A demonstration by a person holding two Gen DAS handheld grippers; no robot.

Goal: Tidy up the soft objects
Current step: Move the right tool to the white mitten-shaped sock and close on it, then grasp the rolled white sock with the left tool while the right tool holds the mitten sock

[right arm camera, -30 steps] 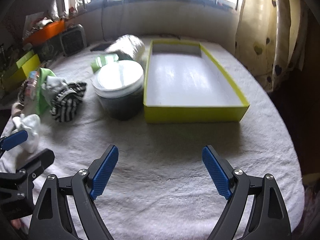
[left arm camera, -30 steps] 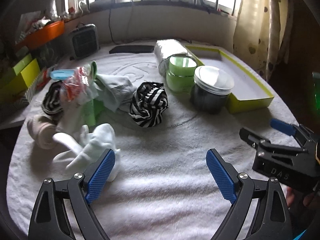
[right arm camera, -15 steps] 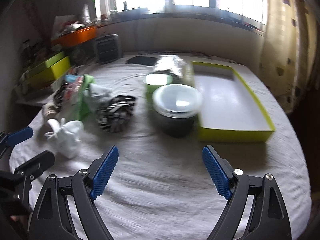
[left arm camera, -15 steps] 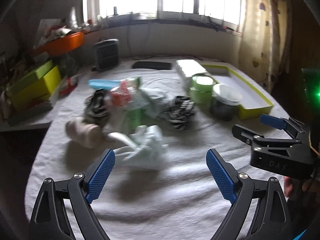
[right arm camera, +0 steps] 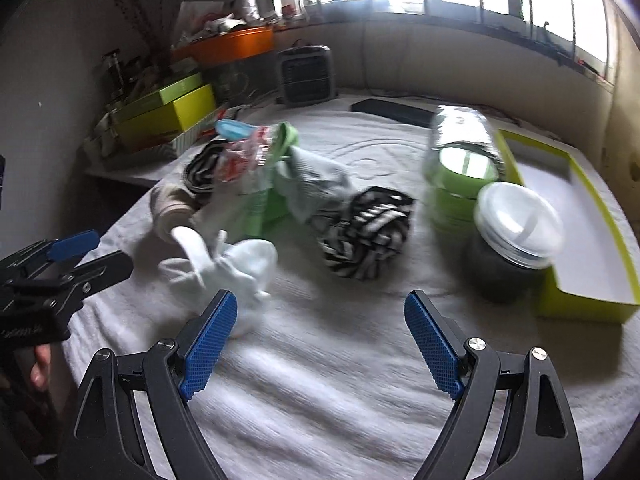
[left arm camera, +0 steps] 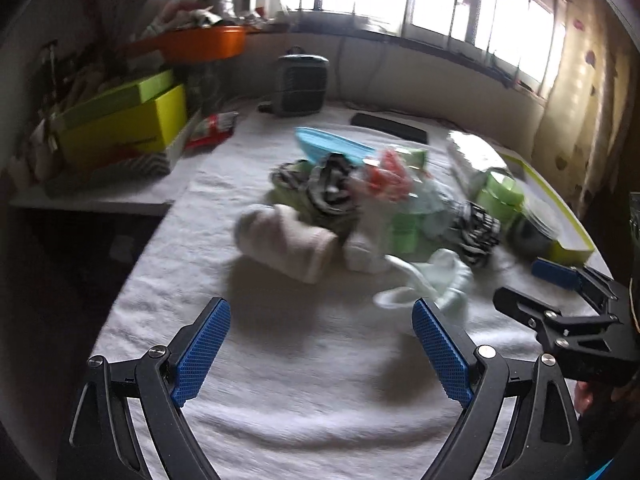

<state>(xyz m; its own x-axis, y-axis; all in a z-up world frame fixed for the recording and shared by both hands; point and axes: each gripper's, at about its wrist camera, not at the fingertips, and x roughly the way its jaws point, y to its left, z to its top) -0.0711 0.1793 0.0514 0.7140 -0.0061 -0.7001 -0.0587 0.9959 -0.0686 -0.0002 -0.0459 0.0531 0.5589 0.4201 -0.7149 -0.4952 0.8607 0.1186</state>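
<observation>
Left tongs (left arm camera: 320, 350): spread wide, holding nothing, hovering above the white towel (left arm camera: 304, 392) that covers the worktop; bare towel lies between the blue pads (left arm camera: 200, 354).
Beige rolled sock (left arm camera: 286, 246): ahead of the left tongs, a little left of their centre line, lying on its side on the towel.
Striped sock bundle (left arm camera: 328, 190): beyond the beige roll, touching it, at the far left of the soft pile.
White sock (left arm camera: 430, 280): loose and crumpled, just ahead of the left tongs' right pad; in the right wrist view it sits just ahead of the right tongs' left pad (right arm camera: 208, 344).
Plastic packet (right arm camera: 250, 156): red-and-white printed, on top of the pile with green packaging under it; blurred, so no detail can be read.
Grey sock (right arm camera: 316, 186): draped in the pile, left of centre ahead of the right tongs.
Black-and-white striped ball (right arm camera: 366, 234): ahead of the right tongs, roughly on their centre line, apart from the white sock.
Right tongs (right arm camera: 320, 342): spread wide, holding nothing, above bare towel; a hand (left arm camera: 592, 394) grips their handle.
Green jar (right arm camera: 460, 184): ahead and to the right, touching the dark jar.
Dark jar (right arm camera: 512, 248): pale lid on, standing just beside the tray.
Yellow-green tray (right arm camera: 580, 300): far right of the right tongs; its white floor shows nothing in it.
</observation>
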